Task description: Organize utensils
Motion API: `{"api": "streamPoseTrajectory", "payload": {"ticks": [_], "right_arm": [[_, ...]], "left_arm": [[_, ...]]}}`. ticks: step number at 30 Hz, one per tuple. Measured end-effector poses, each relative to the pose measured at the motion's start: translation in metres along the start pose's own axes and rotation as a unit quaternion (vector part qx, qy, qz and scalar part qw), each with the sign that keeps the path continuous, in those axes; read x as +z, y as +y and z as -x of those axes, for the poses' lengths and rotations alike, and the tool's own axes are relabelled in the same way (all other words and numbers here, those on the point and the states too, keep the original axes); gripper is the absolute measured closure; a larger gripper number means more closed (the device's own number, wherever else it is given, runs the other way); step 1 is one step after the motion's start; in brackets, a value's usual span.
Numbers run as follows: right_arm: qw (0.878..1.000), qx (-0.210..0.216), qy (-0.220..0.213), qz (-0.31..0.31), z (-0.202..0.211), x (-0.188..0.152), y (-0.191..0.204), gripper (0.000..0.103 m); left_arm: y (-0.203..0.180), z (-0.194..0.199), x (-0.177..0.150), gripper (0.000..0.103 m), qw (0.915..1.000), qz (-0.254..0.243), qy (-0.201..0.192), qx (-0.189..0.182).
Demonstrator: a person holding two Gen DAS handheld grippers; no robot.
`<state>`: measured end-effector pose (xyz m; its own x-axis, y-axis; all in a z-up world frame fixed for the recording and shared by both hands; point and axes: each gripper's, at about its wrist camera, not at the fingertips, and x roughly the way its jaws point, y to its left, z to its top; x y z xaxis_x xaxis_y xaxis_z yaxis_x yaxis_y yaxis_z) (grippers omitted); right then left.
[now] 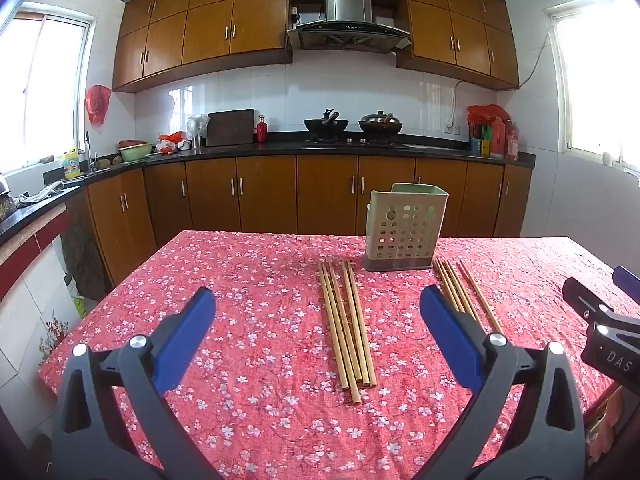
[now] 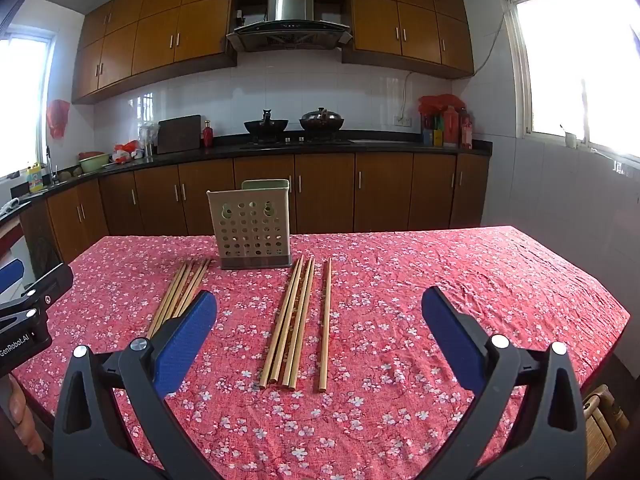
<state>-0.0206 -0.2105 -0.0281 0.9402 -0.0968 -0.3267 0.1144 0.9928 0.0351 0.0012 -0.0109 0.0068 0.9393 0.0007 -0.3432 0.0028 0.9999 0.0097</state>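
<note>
Two groups of wooden chopsticks lie on a red floral tablecloth. In the left wrist view the left group (image 1: 347,324) lies straight ahead between the fingers of my open, empty left gripper (image 1: 318,300); the right group (image 1: 464,292) lies partly behind the right finger. A beige perforated utensil holder (image 1: 404,232) stands upright beyond them. In the right wrist view my open, empty right gripper (image 2: 320,300) hovers above the right group (image 2: 296,320); the left group (image 2: 182,292) and the holder (image 2: 252,228) are further left.
The table (image 2: 480,280) ends at the right and near edges. Each gripper's body shows at the side of the other's view: the right one (image 1: 604,328), the left one (image 2: 28,316). Kitchen cabinets and a counter stand behind the table.
</note>
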Motion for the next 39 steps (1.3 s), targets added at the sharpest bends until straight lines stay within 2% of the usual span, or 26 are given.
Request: {"api": "streamPoseTrajectory", "payload": {"ticks": [39], "right_arm": [[1.000, 0.000, 0.001, -0.001, -0.0014, -0.0008, -0.0006, 0.002]], "left_arm": [[0.0031, -0.0046, -0.0024, 0.004, 1.0000, 0.000, 0.002, 0.001]]}}
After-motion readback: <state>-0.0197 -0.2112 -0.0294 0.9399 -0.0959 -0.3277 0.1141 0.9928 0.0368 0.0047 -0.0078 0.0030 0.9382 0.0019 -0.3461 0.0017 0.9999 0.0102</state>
